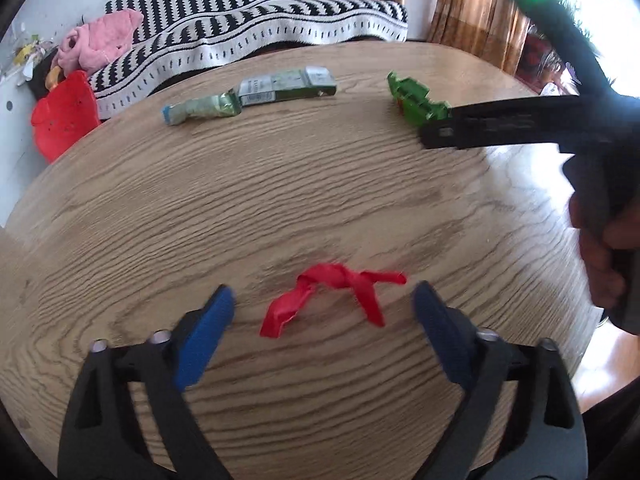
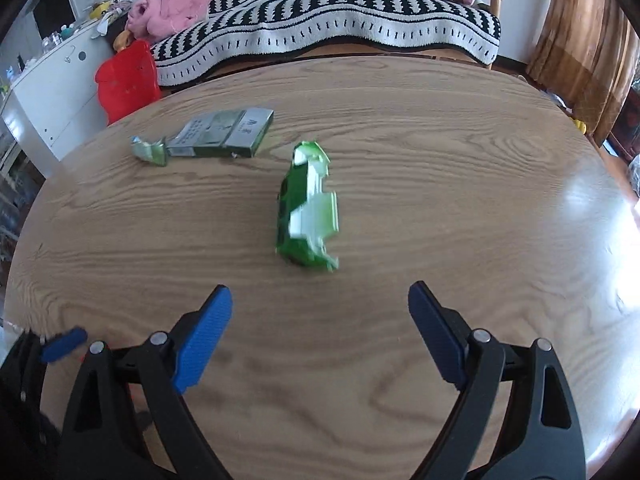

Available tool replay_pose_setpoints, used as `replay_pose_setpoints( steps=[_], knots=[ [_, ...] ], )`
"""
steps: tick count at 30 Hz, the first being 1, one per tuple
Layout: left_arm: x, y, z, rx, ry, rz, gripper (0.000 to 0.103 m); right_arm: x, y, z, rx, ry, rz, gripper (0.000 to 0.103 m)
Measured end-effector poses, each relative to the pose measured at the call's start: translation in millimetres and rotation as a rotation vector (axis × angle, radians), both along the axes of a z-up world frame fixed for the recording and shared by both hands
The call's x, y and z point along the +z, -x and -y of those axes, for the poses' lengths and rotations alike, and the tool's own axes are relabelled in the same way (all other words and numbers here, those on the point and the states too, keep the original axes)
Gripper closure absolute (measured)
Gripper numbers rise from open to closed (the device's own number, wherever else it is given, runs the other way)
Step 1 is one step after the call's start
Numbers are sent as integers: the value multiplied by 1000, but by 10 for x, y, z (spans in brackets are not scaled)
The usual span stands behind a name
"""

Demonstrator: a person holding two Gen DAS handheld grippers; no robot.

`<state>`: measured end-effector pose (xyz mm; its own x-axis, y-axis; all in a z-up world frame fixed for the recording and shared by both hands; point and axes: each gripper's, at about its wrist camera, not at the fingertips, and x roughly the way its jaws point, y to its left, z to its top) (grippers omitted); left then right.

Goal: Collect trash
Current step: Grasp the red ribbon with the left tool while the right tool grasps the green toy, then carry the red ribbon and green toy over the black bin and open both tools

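On the round wood-grain table (image 1: 280, 208) I see four trash items and no bin or bag that I can identify. The flattened grey-green cigarette carton (image 1: 286, 86) lies at the far side, its long axis running left to right, flap end to the right; I cannot see its contents. A twisted foil wrapper (image 1: 200, 110) touches its left end. My left gripper (image 1: 324, 304) has its blue pads spread wide, with the knotted red plastic strip (image 1: 332, 296) lying on the table between them, stretched left to right. My right gripper (image 2: 320, 300) is likewise spread wide and holds nothing; the crumpled green and white paper box (image 2: 308, 208) lies just beyond it, long axis near to far.
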<state>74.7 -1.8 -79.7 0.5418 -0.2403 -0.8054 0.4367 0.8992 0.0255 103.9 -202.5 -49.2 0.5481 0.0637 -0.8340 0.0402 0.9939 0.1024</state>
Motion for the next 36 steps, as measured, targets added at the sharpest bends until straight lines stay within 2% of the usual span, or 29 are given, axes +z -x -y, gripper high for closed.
replay_pose_setpoints(
  steps=[1, 3, 6, 7, 8, 10, 18, 24, 31, 36],
  knots=[
    [7, -1, 8, 4, 1, 8, 27, -13, -58, -15, 3, 8, 0, 16],
    [29, -11, 13, 9, 4, 21, 49, -44, -173, -29, 9, 14, 4, 16],
    [56, -4, 37, 0, -2, 22, 66, -69, -281, -57, 21, 51, 21, 18],
    [61, -3, 44, -1, -3, 22, 69, -59, -294, -74, 27, 65, 26, 26],
    [64, -8, 49, 3, -8, 25, 71, -44, -299, -91, 34, 86, 40, 45],
    [65, -30, 49, 14, -6, 20, 75, -8, -287, -96, 49, 71, 47, 72],
    [176, -73, 144, 44, 20, 2, 76, 145, 25, 133, 29, 42, 60, 73],
    [384, 20, 460, 28, 44, 19, 76, 434, 629, 648, -32, 24, 97, 73],
    [524, 218, 1177, -44, 89, 26, 76, 560, 1427, 1446, -148, 41, 106, 73],
    [525, 464, 1920, -135, 112, 22, 76, 540, 2102, 2202, -269, 40, 104, 73]
  ],
)
